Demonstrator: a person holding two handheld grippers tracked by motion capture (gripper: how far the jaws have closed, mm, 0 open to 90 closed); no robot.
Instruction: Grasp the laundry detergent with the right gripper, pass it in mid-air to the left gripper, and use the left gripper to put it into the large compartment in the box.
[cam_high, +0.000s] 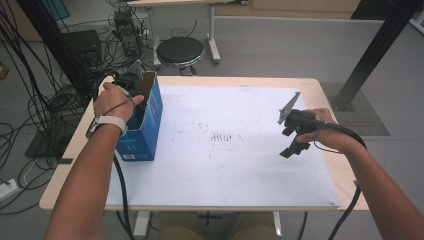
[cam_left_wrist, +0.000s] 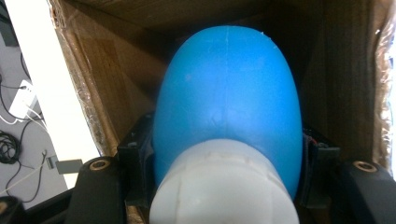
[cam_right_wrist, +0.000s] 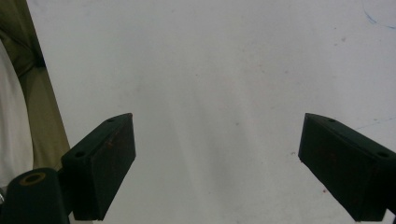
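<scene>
Blue-and-white bulb (cam_left_wrist: 227, 126) clamped by left fingers (cam_left_wrist: 140, 158), right fingers (cam_right_wrist: 105, 163) apart

A black round stool (cam_high: 180, 51) stands at upper centre; tangled cables (cam_high: 30, 100) crowd the floor at left.

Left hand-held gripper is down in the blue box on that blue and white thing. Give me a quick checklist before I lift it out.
1. Left hand-held gripper shut on the blue and white object: ok.
2. Object centred between the jaws: ok.
3. Room to the cardboard walls of the blue box: cannot tell.
4. Box upright at the table edge: ok.
5. Right hand-held gripper open, nothing held, over the white sheet: ok.
</scene>
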